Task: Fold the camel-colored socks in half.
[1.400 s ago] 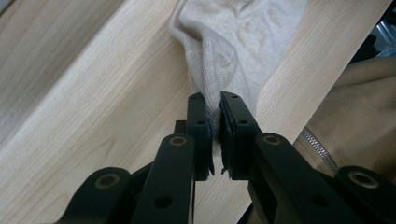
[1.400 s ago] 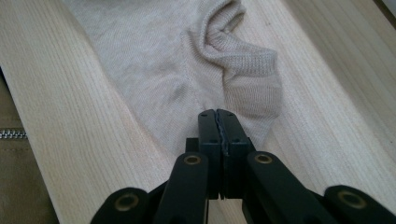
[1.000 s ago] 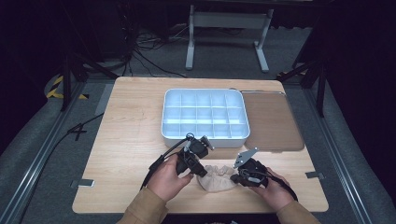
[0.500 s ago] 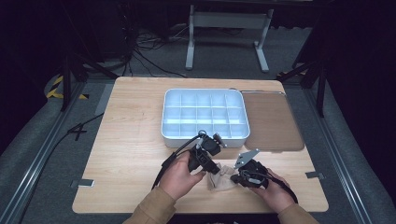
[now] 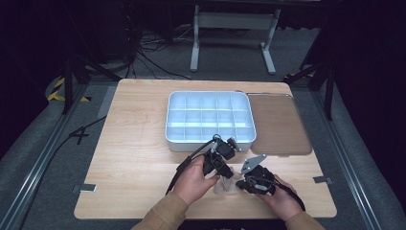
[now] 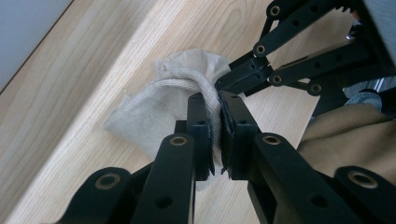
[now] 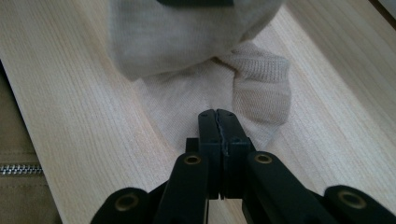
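Gripping a bunched fold of the beige sock (image 6: 177, 100), your left gripper (image 6: 218, 135) has its jaws clamped on the knit, which squeezes up between the two pads in the left gripper view. Your right gripper (image 7: 218, 133) has its jaws pressed together with a thin edge of the same sock caught at their tips; in the right gripper view the fabric lies flat on the wooden table (image 7: 70, 93) in front of them, with a ribbed cuff section folded over just beyond. From the high view the sock (image 5: 225, 184) sits near the front edge of the table, between your two hands, and is mostly covered by the grippers, so you cannot make out its full shape or whether it is one sock or two. No brand, label or writing can be read on the sock, on the white compartment tray (image 5: 209, 117) behind your hands, or on the brown mat (image 5: 277, 124) just beside the tray. A zipper on tan cloth (image 7: 18, 169) is cut off at the left edge of the right gripper view. The top of that view is blurred where the sock lifts toward the other gripper.
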Available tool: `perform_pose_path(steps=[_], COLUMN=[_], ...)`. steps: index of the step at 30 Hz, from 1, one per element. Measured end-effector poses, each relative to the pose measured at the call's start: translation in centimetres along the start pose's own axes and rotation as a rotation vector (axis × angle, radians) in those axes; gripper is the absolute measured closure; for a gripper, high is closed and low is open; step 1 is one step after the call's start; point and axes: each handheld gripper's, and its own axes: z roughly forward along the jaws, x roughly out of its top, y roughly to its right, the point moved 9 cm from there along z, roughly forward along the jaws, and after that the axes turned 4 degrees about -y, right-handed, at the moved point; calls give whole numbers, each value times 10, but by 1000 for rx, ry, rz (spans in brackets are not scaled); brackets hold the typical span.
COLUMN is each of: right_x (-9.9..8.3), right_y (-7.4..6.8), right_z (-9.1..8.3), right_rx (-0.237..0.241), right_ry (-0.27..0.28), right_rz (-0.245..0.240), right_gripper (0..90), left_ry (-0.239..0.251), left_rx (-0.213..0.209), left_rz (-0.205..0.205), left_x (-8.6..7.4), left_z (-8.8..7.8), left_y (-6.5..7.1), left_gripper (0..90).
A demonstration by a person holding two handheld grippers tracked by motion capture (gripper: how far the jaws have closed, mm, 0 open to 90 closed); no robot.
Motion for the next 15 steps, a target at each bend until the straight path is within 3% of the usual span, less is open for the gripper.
perform_pose_path(steps=[12, 15], right_x=[0, -1], right_y=[-1, -1], right_z=[0, -1], right_rx=[-11, -4], right_ry=[11, 10], right_rz=[-1, 3], right_gripper=[893, 861], left_ry=[5, 17], left_rx=[1, -19], left_rz=[0, -8], left_x=[5, 5], left_z=[17, 17], left_y=[0, 1], left_gripper=[830, 765])
